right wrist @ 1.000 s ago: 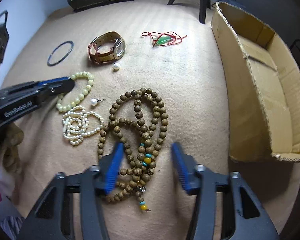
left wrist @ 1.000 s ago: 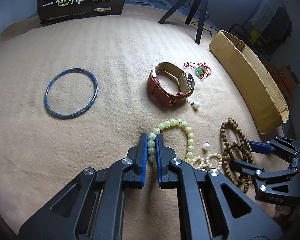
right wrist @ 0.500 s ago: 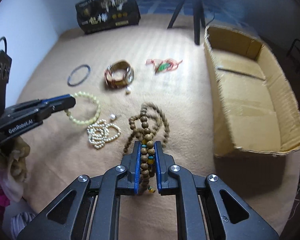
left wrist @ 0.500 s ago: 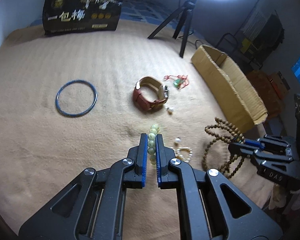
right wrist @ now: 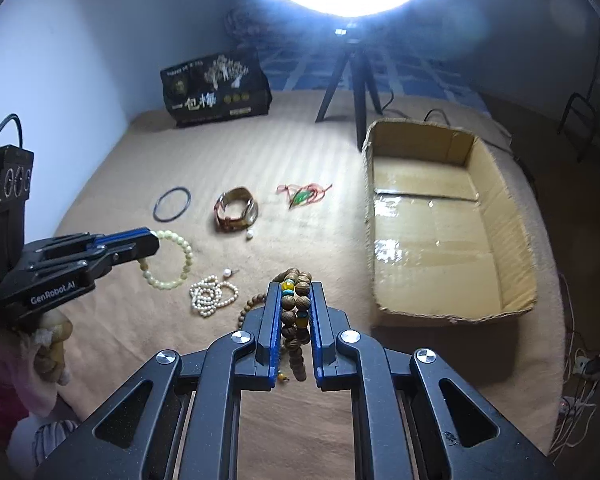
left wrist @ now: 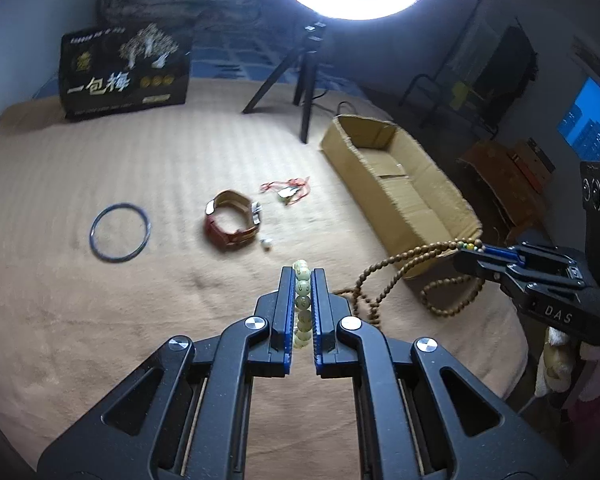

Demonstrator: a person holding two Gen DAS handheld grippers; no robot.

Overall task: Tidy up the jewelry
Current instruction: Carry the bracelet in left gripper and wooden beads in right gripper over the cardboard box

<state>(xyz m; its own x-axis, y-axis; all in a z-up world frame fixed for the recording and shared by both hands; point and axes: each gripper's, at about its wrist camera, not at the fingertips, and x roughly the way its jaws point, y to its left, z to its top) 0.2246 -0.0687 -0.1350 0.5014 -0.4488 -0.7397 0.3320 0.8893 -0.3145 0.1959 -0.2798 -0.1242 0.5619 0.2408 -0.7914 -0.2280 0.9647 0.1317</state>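
My left gripper [left wrist: 302, 276] is shut on the pale green bead bracelet [left wrist: 302, 288], lifted off the tan blanket; in the right wrist view the left gripper [right wrist: 150, 242] holds the bracelet [right wrist: 180, 254] dangling as a loop. My right gripper [right wrist: 295, 286] is shut on the brown wooden bead strand [right wrist: 294, 308]. Seen from the left, the right gripper [left wrist: 482, 251] trails that strand [left wrist: 392, 276] down to the blanket. On the blanket lie a pearl string [right wrist: 212, 296], a brown leather watch [left wrist: 232, 224], a dark bangle [left wrist: 120, 236], and a green pendant on red cord [right wrist: 302, 195].
An open cardboard box [right wrist: 516, 304] sits to the right on the blanket, nothing inside. A black printed package [left wrist: 126, 74] stands at the back. A ring light on a tripod [left wrist: 306, 80] stands behind the box. Two loose pearl pieces [right wrist: 250, 234] lie near the watch.
Both grippers rose from the blanket. The right gripper shut on the wooden bead strand and lifted it; the left carried the green bracelet up with it.
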